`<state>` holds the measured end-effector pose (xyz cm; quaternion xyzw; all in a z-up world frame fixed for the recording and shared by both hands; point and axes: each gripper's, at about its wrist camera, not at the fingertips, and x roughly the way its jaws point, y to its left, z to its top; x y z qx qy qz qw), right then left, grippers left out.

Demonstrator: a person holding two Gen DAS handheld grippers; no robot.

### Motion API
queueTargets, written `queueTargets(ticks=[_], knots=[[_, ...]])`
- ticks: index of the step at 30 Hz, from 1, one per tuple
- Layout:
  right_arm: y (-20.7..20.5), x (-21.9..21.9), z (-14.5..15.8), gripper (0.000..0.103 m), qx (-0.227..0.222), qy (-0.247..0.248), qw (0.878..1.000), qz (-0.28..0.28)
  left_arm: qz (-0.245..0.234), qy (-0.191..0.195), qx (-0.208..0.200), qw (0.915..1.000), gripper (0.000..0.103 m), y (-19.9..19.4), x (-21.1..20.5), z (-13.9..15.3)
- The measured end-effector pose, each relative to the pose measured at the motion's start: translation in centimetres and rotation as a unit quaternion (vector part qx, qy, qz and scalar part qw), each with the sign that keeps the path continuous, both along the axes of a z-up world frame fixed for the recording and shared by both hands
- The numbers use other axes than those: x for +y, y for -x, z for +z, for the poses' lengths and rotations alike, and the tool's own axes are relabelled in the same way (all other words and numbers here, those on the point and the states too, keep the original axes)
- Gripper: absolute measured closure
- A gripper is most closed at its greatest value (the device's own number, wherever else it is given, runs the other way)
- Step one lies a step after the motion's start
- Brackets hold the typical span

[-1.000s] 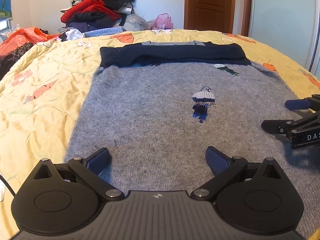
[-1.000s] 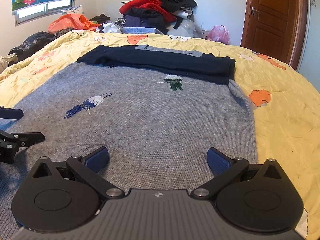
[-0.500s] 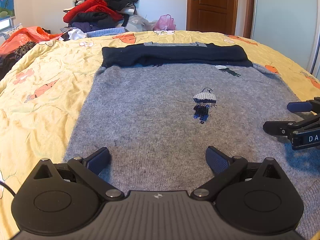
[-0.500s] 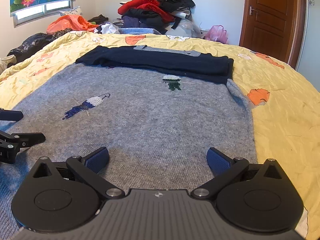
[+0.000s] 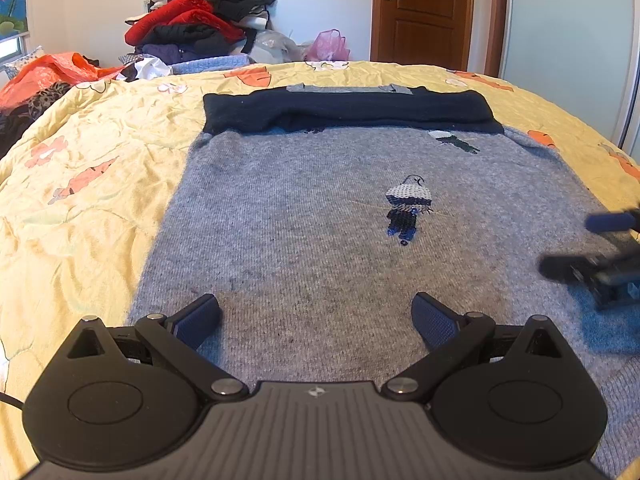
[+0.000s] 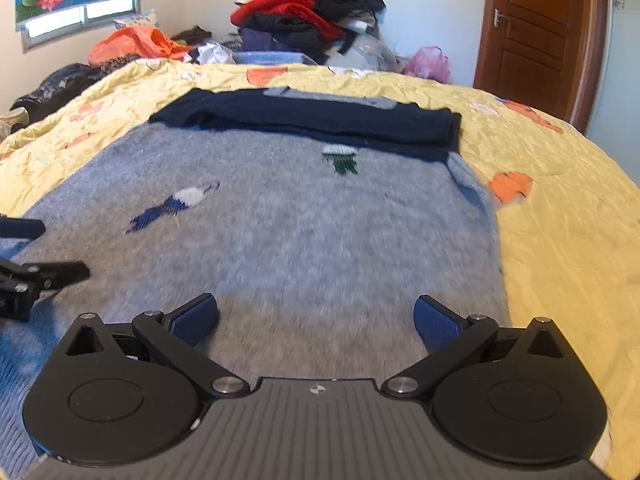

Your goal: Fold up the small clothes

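Since 1 s ago: both tongs have shifted only slightly over the sweater; R view is now motion-blurred, and R tongs show blurred at the right edge of L view.

Quilt [image 5: 92, 168], yellow w/ orange print, spreads out ahead of and to both sides of both tongs.

Sweater [image 5: 304, 216], grey knit, lies flat on the quilt directly under and ahead of both tongs. Navy sleeves [image 5: 348, 110] are folded across its far end, well ahead of the tips. Near hem is hidden under the tool bodies.

Clothes pile [image 5: 200, 28], red and black, sits beyond the quilt's far edge, ahead-left of L tongs. Door [image 5: 422, 12], brown, stands ahead-right.

L tongs [image 5: 316, 316]: spread wide, nothing between the pads, just above the sweater's near part. Contact w/ the knit: cannot tell.

R tongs [image 6: 316, 316]: spread wide, holding nothing, same height over the sweater, beside L tongs.

Stitched figure [image 5: 406, 210], white and blue, lies ahead-right of L tongs and ahead-left of R tongs.
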<state>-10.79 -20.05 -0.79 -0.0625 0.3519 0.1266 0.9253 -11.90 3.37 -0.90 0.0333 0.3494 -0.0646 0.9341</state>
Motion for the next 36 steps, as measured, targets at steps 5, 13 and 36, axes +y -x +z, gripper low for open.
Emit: queueTargets(ticks=[5, 13, 36], knots=[[5.1, -0.9, -0.5, 0.000, -0.020, -0.011, 1.000, 0.016, 0.004, -0.003, -0.002, 1.0000, 0.000, 0.2, -0.1, 0.0], [5.8, -1.1, -0.5, 0.000, -0.023, -0.014, 1.000, 0.009, 0.009, -0.004, 0.000, 0.9999, 0.000, 0.3, -0.1, 0.0], [5.8, -1.3, -0.5, 0.000, -0.025, -0.017, 1.000, 0.004, 0.022, 0.001, -0.002, 0.9998, 0.000, 4.1, -0.4, 0.0]])
